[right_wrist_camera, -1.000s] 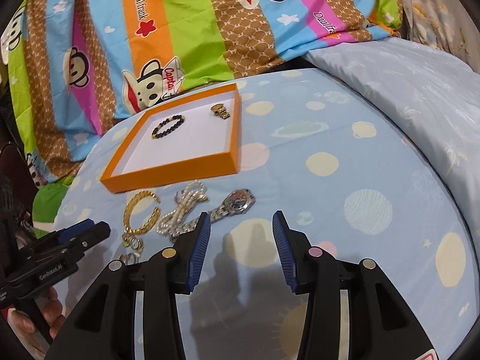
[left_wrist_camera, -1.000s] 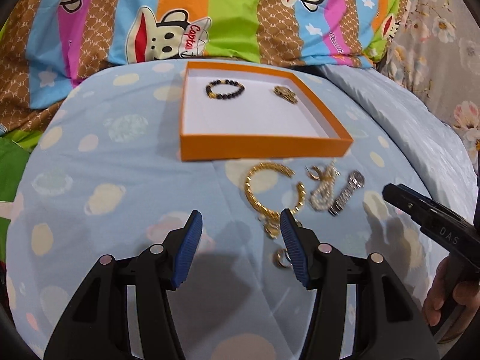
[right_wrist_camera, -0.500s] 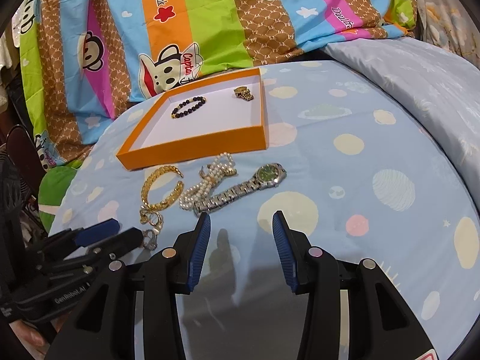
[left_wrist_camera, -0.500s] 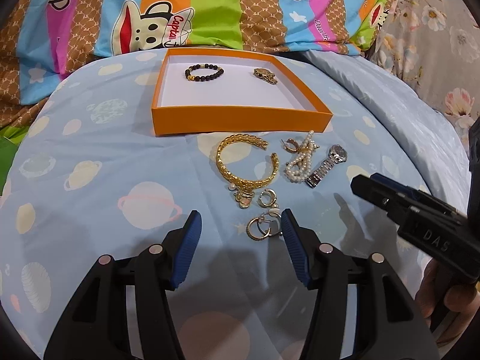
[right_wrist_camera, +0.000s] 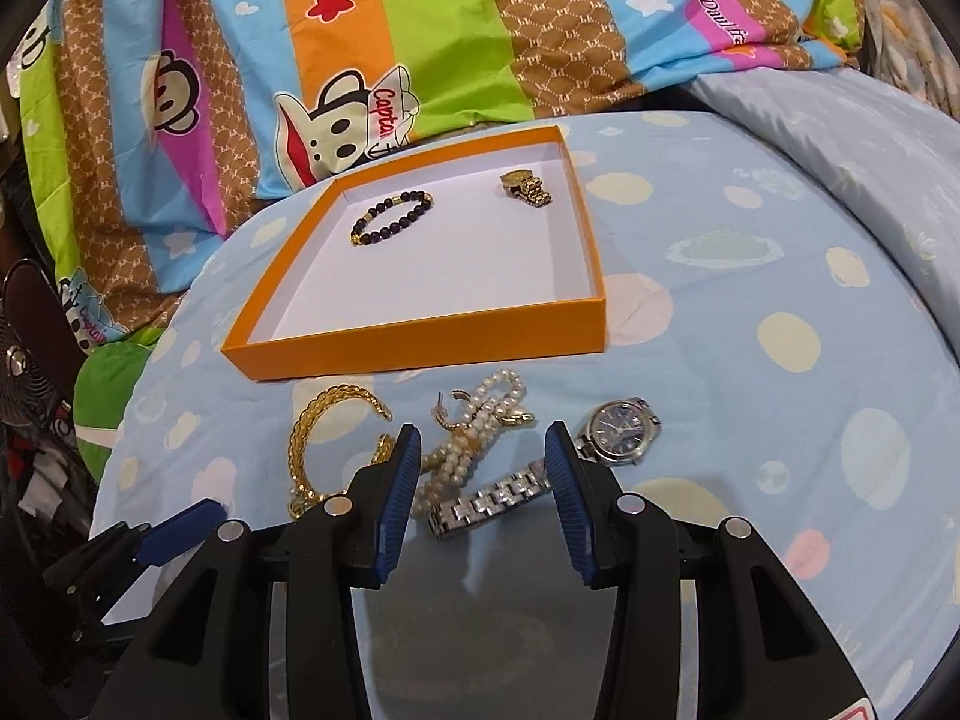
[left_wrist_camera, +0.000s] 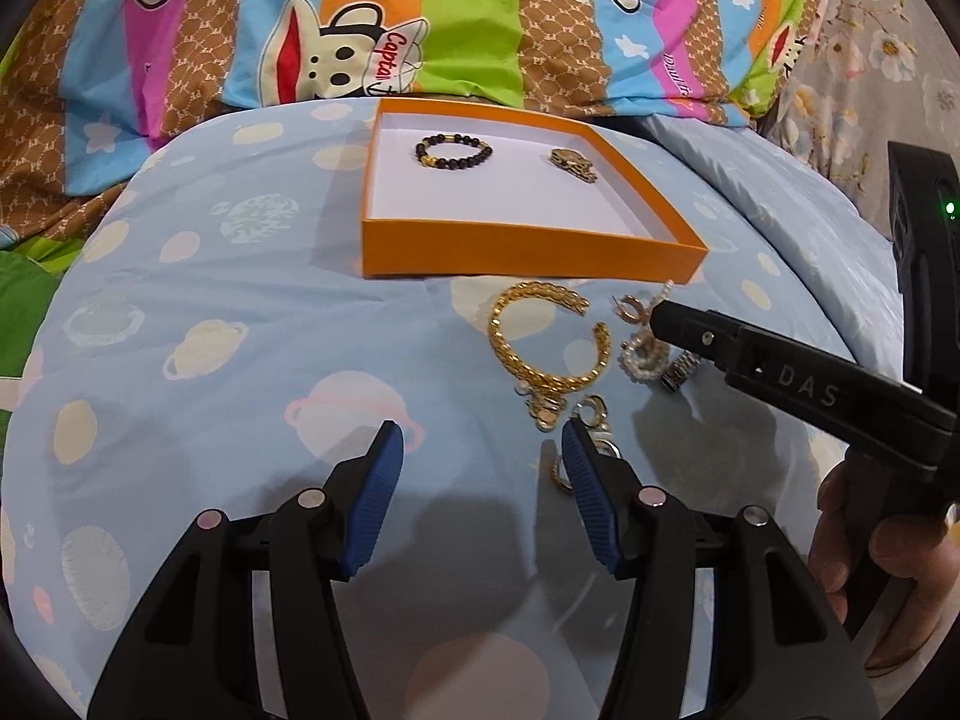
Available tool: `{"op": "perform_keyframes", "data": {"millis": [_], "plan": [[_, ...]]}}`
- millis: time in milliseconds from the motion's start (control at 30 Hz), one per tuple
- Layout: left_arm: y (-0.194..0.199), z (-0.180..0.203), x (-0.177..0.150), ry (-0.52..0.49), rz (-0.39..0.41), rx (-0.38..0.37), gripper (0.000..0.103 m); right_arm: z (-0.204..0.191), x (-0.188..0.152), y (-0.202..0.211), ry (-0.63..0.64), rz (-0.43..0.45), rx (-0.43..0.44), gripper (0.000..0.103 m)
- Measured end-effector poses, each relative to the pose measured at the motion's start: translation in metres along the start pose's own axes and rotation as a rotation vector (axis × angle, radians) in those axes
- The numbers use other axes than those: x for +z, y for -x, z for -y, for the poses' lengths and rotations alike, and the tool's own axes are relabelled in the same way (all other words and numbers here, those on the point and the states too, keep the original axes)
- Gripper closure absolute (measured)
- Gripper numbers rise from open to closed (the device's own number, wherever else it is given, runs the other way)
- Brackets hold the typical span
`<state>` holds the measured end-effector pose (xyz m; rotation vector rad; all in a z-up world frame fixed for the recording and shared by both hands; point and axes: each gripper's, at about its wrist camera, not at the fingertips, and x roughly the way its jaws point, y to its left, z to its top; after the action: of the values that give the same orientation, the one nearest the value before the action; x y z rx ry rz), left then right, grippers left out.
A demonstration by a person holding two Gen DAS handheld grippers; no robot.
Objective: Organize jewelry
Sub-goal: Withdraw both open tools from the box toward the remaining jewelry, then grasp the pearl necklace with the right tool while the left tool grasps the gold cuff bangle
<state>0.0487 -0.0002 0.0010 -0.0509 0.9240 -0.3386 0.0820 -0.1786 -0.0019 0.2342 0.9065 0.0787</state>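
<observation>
An orange tray (left_wrist_camera: pixel 528 243) (right_wrist_camera: pixel 420 342) lies on the blue bedsheet and holds a dark bead bracelet (left_wrist_camera: pixel 453 151) (right_wrist_camera: pixel 390 217) and a gold watch (left_wrist_camera: pixel 574 164) (right_wrist_camera: pixel 527 186). In front of it lie a gold bangle (left_wrist_camera: pixel 540 348) (right_wrist_camera: pixel 318 438), a pearl strand (right_wrist_camera: pixel 480 444) (left_wrist_camera: pixel 642 357), a silver watch (right_wrist_camera: pixel 618 435) and gold hoop earrings (left_wrist_camera: pixel 591 411). My right gripper (right_wrist_camera: pixel 480 468) is open, just above the pearls and the silver watch band. My left gripper (left_wrist_camera: pixel 477 450) is open over bare sheet, left of the earrings.
A striped cartoon-monkey duvet (left_wrist_camera: pixel 420 18) is bunched behind the tray. A pale blue pillow (right_wrist_camera: pixel 840 120) lies at the right. In the left wrist view the right gripper's body (left_wrist_camera: pixel 798 381) hides part of the pearls and silver watch.
My right gripper has moved forward and left, from bare sheet to over the pearls and watch band. My left gripper has shifted left and closer to the sheet. Both stay open.
</observation>
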Motion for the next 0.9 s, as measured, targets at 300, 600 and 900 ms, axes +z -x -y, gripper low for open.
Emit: {"op": "perform_keyframes", "data": {"millis": [300, 600, 900], "plan": [[-0.002, -0.010, 0.016, 0.020, 0.011, 0.006, 0.045, -0.012, -0.001, -0.012, 0.055, -0.015, -0.008, 0.088], [-0.016, 0.011, 0.035, -0.013, 0.006, -0.047, 0.031, 0.004, -0.006, 0.025, 0.012, 0.078, -0.018, 0.090], [-0.051, 0.036, 0.043, -0.072, -0.042, -0.016, 0.032, 0.020, -0.004, 0.044, -0.022, 0.107, -0.027, 0.090]]}}
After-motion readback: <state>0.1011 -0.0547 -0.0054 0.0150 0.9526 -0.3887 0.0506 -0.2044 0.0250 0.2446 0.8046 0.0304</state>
